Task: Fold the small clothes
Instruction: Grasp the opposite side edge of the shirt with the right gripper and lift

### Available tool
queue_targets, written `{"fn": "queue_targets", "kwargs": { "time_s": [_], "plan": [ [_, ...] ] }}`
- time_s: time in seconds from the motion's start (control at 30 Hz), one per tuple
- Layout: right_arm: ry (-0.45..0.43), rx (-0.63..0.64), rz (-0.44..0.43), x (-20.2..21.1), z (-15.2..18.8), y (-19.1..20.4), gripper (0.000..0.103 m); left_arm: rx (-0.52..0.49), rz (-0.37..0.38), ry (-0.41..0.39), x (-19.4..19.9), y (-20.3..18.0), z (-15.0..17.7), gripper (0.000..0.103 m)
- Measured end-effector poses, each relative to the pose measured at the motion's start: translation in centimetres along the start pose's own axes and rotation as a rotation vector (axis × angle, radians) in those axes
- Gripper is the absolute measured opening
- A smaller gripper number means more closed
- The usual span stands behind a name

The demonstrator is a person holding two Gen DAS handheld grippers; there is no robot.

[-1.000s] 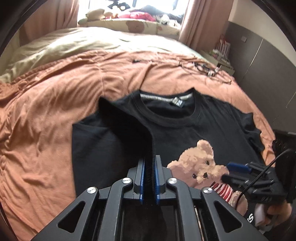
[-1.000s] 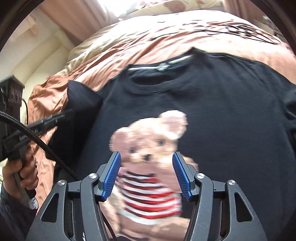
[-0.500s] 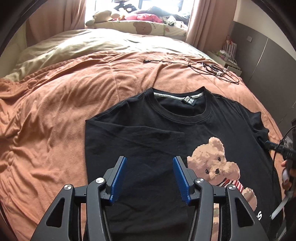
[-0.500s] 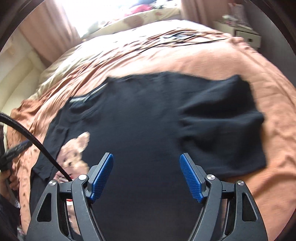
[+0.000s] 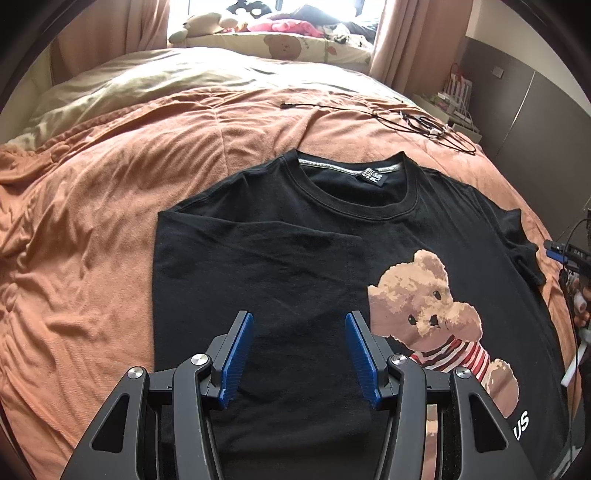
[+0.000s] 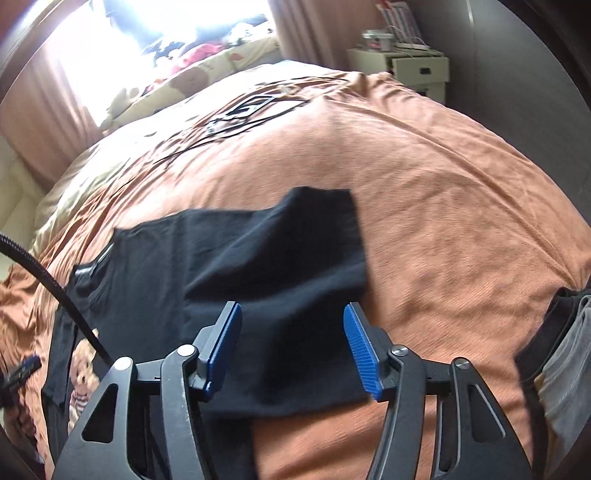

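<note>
A black T-shirt [image 5: 295,258] with a teddy bear print [image 5: 428,306] lies flat on the bed, collar away from me. Its left sleeve side is folded inward over the body. My left gripper [image 5: 299,354] is open and empty just above the folded part. The right sleeve [image 6: 295,240] lies spread out in the right wrist view. My right gripper [image 6: 291,350] is open and empty over that sleeve; it also shows at the right edge of the left wrist view [image 5: 561,254].
An orange blanket [image 5: 92,229] covers the bed, with a beige duvet [image 5: 147,81] beyond. Black cables [image 5: 417,122] lie on the blanket past the collar. Plush toys and pillows [image 5: 273,33] sit by the window. A nightstand [image 6: 406,66] stands at the bed's right.
My left gripper let go of the left shirt side after folding it inward, and opened. My right gripper swung from the bear print over to the right sleeve.
</note>
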State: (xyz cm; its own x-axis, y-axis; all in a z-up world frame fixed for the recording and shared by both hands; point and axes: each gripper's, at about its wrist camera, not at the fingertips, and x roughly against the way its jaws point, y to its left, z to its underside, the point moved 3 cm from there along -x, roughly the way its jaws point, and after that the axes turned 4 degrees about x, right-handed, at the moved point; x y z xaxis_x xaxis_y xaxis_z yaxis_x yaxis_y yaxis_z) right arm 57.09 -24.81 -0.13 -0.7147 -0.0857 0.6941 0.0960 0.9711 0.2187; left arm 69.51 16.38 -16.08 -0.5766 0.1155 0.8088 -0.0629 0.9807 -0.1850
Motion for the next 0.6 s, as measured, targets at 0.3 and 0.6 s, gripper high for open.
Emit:
{"fn": "queue_targets", "kwargs": {
  "time_s": [0.3, 0.6],
  "plan": [
    [0.043, -0.083, -0.025, -3.4, -0.7, -0.9, 0.045, -0.026, 0.016, 0.024, -1.8, -1.9, 0.9, 0.054],
    [0.024, -0.026, -0.030, -2.9, -2.7, 1.3, 0.006, 0.000, 0.032, 0.014, -1.4, -1.5, 0.9, 0.054]
  ]
}}
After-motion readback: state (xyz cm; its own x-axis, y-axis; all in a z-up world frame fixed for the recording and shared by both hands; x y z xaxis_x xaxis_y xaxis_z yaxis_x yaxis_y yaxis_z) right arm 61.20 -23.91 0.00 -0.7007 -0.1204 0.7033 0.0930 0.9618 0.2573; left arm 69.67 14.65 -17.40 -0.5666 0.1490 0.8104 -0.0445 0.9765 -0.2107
